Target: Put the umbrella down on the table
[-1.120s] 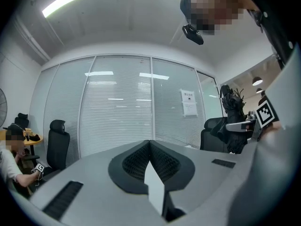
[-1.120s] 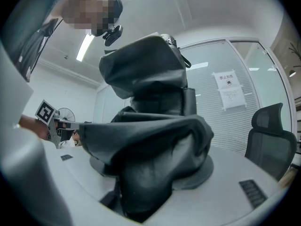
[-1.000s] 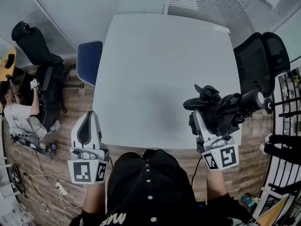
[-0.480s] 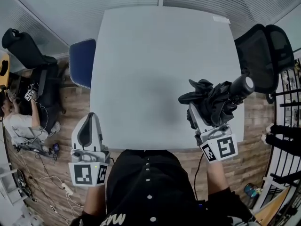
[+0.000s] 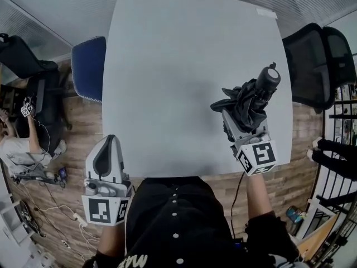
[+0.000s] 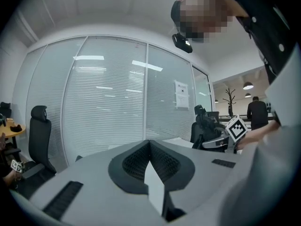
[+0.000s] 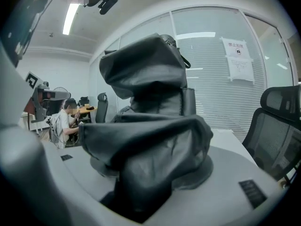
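A folded black umbrella [image 5: 249, 100] hangs over the right part of the pale grey table [image 5: 173, 71], its handle end pointing away from me. My right gripper [image 5: 237, 116] is shut on the umbrella's loose fabric. In the right gripper view the umbrella [image 7: 150, 126] fills the space between the jaws and hides the pads. My left gripper [image 5: 109, 149] stays near the table's front left edge; its jaws meet with nothing between them. In the left gripper view the left gripper [image 6: 149, 160] shows its dark pads pressed together.
A blue chair [image 5: 88, 67] stands at the table's left side. A black mesh office chair [image 5: 315, 60] is at the right. A person [image 5: 19, 144] sits on the floor at far left among cables. A small white label [image 5: 266, 13] lies at the table's far right corner.
My right gripper has carried the umbrella forward and lower over the table, and the umbrella has swung from pointing right to pointing away. The left gripper has dropped a little toward me.
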A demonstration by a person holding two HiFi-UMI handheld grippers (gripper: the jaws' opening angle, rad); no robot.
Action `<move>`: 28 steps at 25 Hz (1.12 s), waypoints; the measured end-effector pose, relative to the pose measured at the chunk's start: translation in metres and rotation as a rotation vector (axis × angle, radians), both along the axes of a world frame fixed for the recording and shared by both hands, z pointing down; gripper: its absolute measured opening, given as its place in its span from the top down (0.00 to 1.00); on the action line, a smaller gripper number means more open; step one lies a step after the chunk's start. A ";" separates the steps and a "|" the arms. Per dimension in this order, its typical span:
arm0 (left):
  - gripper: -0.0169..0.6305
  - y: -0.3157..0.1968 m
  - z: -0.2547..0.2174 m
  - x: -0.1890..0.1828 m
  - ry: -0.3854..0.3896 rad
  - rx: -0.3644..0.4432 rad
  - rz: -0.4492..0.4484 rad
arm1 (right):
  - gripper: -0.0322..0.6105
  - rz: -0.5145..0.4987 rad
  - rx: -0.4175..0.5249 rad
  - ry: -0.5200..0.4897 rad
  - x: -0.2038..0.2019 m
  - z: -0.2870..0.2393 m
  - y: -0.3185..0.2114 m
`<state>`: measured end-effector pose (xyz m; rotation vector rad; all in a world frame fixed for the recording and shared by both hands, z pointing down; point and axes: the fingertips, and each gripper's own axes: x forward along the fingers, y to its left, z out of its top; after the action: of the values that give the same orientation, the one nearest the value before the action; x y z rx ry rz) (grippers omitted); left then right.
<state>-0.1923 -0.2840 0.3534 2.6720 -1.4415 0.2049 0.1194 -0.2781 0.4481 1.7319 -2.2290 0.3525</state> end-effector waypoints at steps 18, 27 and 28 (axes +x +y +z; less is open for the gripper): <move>0.95 -0.008 0.056 0.005 -0.009 -0.146 0.051 | 0.51 -0.097 -0.420 0.210 -0.005 0.152 -0.042; 0.95 -0.011 0.072 0.010 -0.006 -0.178 0.070 | 0.50 -0.159 -0.545 0.257 -0.020 0.200 -0.056; 0.95 -0.011 0.072 0.010 -0.006 -0.183 0.071 | 0.51 -0.163 -0.551 0.263 -0.021 0.203 -0.057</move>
<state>-0.1828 -0.2949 0.4258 2.5784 -1.2635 0.3337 0.0987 -0.3347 0.6510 1.2213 -1.8420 0.5952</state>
